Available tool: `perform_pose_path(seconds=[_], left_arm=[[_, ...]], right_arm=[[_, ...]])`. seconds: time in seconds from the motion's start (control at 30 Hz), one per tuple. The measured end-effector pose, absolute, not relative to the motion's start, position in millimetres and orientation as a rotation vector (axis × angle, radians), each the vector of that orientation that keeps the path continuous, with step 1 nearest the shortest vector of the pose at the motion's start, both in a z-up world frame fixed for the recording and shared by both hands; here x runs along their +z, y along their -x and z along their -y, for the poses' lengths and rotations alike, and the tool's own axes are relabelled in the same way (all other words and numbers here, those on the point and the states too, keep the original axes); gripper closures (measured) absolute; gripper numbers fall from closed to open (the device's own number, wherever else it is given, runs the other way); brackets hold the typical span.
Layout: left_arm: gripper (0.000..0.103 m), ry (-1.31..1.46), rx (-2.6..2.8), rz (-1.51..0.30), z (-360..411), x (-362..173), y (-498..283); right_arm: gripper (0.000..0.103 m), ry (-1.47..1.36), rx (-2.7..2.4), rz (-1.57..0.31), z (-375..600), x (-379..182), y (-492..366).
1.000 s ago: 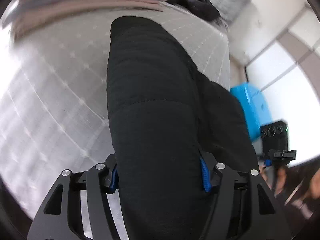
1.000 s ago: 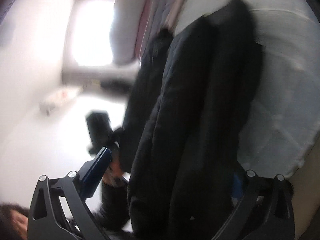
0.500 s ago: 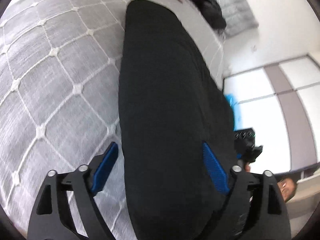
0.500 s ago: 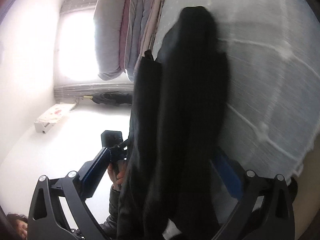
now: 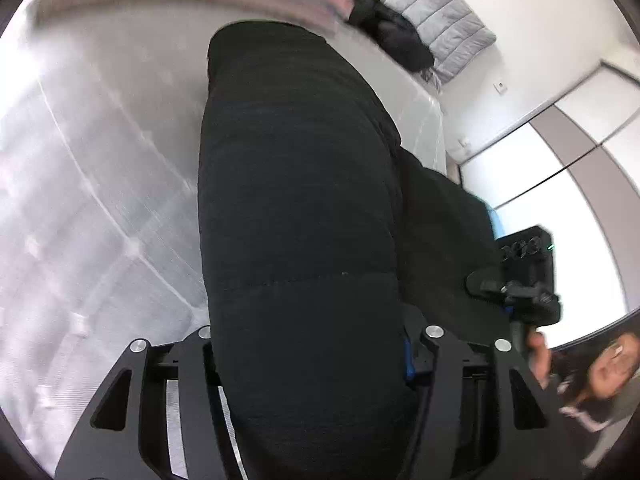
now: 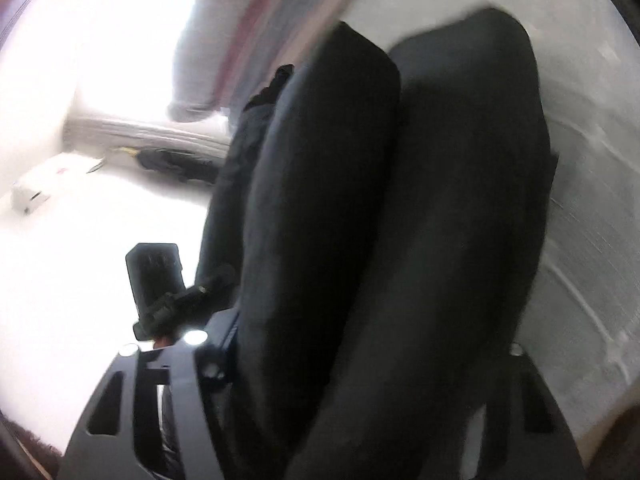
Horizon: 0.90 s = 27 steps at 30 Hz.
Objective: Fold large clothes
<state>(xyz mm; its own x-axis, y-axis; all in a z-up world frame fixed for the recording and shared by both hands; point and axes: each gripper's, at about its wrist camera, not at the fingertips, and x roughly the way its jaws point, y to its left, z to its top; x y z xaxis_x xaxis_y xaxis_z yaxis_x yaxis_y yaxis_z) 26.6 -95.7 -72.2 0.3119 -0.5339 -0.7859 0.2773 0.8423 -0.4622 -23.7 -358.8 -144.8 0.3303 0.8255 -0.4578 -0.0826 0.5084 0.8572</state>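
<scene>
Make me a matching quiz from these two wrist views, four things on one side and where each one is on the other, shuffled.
Things:
1. black padded garment
2. grey quilted pillow
3. grey quilted bedspread
4. right gripper

Places:
A. spread under the garment
B. at the far corner of the bed, by the wall
C. clamped in the left gripper
D. at the right edge of the left wrist view, beside the garment

Pairs: 1-C, 2-B, 3-A, 4-D
</scene>
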Motion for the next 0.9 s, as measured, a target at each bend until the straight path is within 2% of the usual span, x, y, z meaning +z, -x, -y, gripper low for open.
perform_pose_path(seconds=[0.1, 0.23, 0.3, 0.37, 0.4, 0.43, 0.5, 0.57, 0.63, 0.77, 0.9], left_arm=[[0.05, 0.259, -0.49, -1.071, 58.2, -32.2, -29.4], [0.045, 0.271, -0.417, -1.065, 2.2, -5.6, -45.2], [0.038, 0.282, -0.373, -1.112, -22.2, -21.3, -66.3], [0.033, 0.325, -0.321, -1.216, -47.9, -72.4, -88.2], [0.021, 0.356, -0.295, -1.272, -62.2, -94.8, -87.6], [0.019, 0.393, -0.271, -1.303, -77.5, -117.5, -86.1], [0.019, 0.503, -0.333, -1.305, -89.2, -115.9, -89.7], [0.018, 0.516, -0.341, -1.204, -106.9, -95.0, -79.0], [0.016, 0.626, -0.361, -1.174, -125.1, -91.7, -76.8], [0.016, 0.74, -0.365, -1.201, -144.1, -106.4, -83.6], [0.014, 0.776, -0.399, -1.288, -140.4, -141.7, -87.3]], right_arm=[[0.043, -0.782, 0.781, -1.001, 320.2, -113.2, 6.0], [0.043, -0.789, 0.874, -1.011, 269.2, -109.6, -24.8], [0.042, -0.793, 0.88, -1.067, 242.8, -130.3, -45.3], [0.036, -0.787, 0.82, -1.191, 218.9, -174.7, -66.7], [0.03, -0.77, 0.749, -1.279, 209.1, -203.6, -75.4], [0.027, -0.781, 0.74, -1.313, 208.3, -215.7, -78.0], [0.024, -0.777, 0.738, -1.303, 206.8, -206.9, -83.1], [0.013, -0.755, 0.731, -1.26, 215.9, -203.3, -80.2], [0.01, -0.836, 0.736, -1.244, 232.1, -208.6, -77.2], [0.007, -1.008, 0.782, -1.226, 256.0, -233.8, -83.4], [0.007, -0.989, 0.801, -1.251, 236.4, -245.2, -88.6]])
